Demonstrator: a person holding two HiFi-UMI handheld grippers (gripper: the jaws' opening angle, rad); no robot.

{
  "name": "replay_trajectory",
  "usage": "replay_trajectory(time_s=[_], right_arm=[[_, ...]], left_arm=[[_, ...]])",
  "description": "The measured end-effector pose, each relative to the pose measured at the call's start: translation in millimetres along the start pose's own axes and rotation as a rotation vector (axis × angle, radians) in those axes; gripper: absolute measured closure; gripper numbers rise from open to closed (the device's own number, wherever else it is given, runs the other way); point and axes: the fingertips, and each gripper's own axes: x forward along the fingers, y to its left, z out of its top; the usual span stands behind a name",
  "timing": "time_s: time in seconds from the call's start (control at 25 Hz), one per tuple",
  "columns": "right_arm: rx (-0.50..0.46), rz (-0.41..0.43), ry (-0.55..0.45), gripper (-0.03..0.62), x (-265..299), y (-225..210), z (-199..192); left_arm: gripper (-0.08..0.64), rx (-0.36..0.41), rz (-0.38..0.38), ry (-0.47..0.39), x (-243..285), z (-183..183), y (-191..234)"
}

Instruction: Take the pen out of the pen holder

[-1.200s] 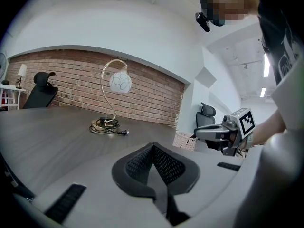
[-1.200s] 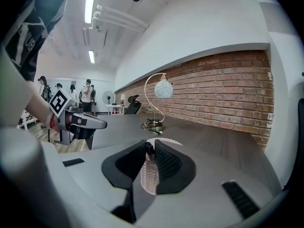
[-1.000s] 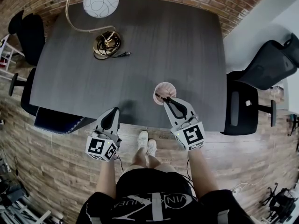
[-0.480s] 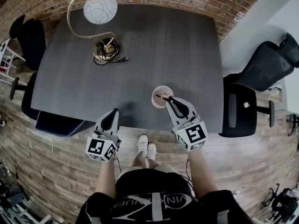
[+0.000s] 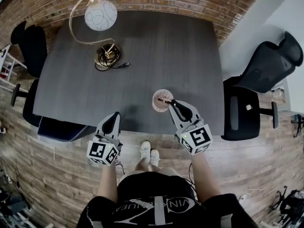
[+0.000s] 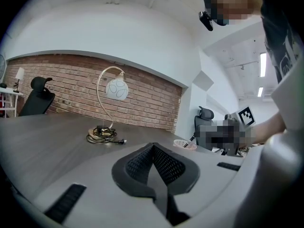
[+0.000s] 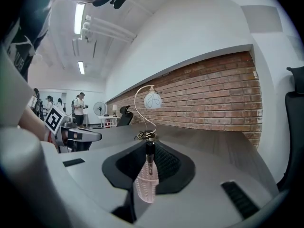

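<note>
The right gripper [image 5: 172, 102] had its jaws pinched shut on the dark pen [image 7: 150, 156], high on the barrel, presumably so the lower end could slide out freely. That end sat inside the pink mesh pen holder [image 5: 160, 95], which stood by the near edge of the table [image 5: 156, 46], right of middle. The left gripper [image 5: 115, 115] hung closed and empty over the near-left edge, well apart from the holder. I judged one hand was enough.
</note>
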Motion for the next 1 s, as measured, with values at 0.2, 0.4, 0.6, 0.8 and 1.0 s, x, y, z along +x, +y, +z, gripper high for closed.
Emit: replay_trajectory(time_s=[0.2, 0.4, 0.6, 0.8, 1.0], right_arm=[[0.011, -0.010, -0.015, 0.537, -6, -2, 10], [0.014, -0.014, -0.036, 0.537, -12, -4, 19], [0.014, -0.020, -0.052, 0.536, -18, -6, 28], [0.013, -0.024, -0.069, 0.537, -24, -6, 37], [0.015, -0.023, -0.090, 0.537, -31, -8, 44]], left_arm=[[0.545, 0.008, -0.001, -0.011, -2, 8, -1], [0.545, 0.014, -0.004, -0.023, -1, 15, -2], [0.545, 0.023, -0.008, -0.033, 0, 22, -6], [0.545, 0.032, -0.014, -0.043, 0, 28, -9], [0.545, 0.042, -0.024, -0.054, 1, 35, -14]])
